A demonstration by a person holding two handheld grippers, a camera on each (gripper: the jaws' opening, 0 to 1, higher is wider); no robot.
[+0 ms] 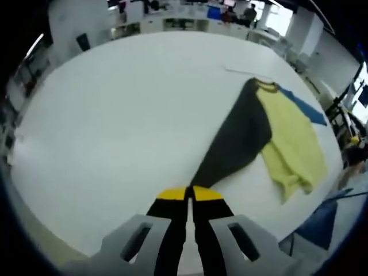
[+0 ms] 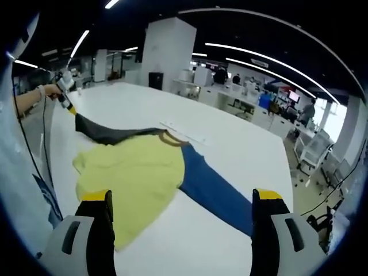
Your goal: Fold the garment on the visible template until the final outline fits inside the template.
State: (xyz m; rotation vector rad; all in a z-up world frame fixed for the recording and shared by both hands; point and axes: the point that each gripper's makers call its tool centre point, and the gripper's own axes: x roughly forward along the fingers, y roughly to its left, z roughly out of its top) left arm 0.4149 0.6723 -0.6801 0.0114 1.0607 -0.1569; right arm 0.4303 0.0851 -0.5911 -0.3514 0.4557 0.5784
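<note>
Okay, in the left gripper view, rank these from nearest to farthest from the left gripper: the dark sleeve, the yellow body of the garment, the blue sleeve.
1. dark sleeve: its cuff sits at the tips of the left gripper, which is shut on it.
2. yellow body: to the right, beyond the dark sleeve.
3. blue sleeve: far right, behind the yellow body.

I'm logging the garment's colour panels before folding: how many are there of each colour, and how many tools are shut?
Dark grey sleeve: 1
Yellow body: 1
Blue sleeve: 1
Tools shut: 1, left tool on the dark grey sleeve
Total: 3 panels
</note>
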